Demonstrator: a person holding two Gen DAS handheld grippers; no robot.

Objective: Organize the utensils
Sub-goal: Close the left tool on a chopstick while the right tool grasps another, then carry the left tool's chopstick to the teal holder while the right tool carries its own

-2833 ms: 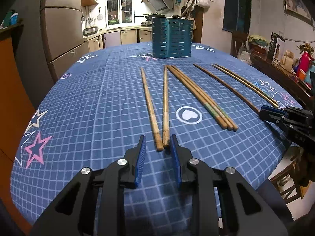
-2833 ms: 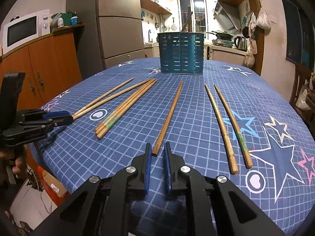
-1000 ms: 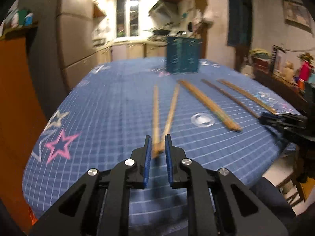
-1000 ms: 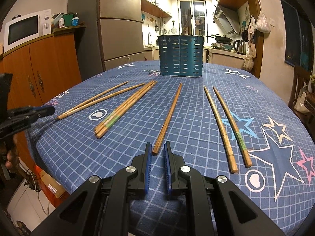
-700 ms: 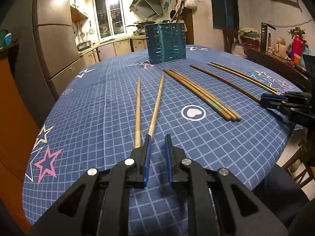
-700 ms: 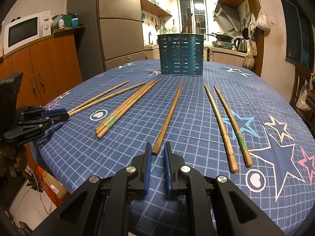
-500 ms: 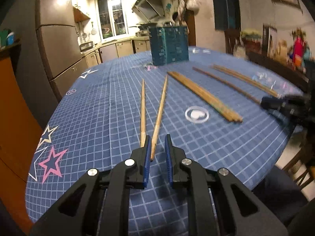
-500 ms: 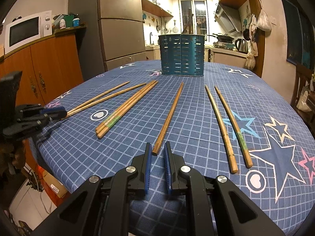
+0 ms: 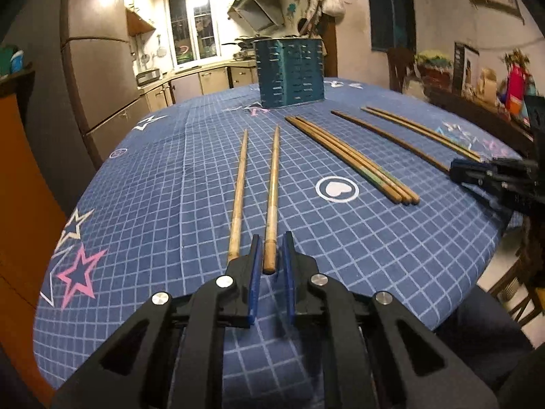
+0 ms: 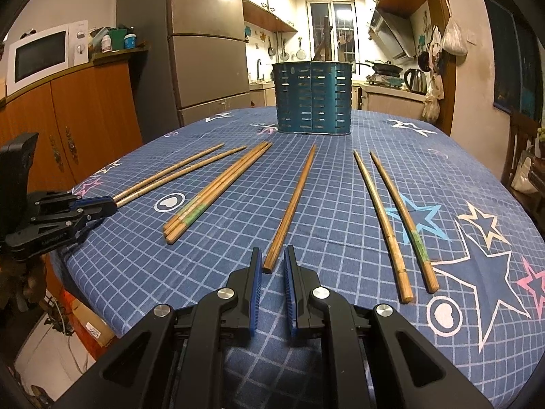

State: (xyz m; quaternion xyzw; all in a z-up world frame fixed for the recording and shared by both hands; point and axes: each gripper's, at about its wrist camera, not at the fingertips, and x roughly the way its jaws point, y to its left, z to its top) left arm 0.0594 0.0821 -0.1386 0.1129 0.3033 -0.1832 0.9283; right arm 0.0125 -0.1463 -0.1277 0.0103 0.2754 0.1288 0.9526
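straddling the right chopstick (image 9: 272, 191) of its pair, left gripper (image 9: 271, 255) had re-aimed (jaws narrowly apart, nothing clamped); holder (image 9: 289, 73) at 12 o'clock.

on the bench (image 10: 340, 204) the slotted utensil holder (image 10: 313, 97) stands at the far side. before it lie chopsticks: two (image 10: 177, 175) at left, a bundle (image 10: 218, 187) beside them, a single one (image 10: 293, 201) mid-bench, two more (image 10: 391, 214) at right.

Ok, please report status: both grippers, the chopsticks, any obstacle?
Left gripper narrowly open around paired chopstick near end, not clamped. Right gripper same at lone chopstick. Blue holder upright beyond; nothing seen blocking.
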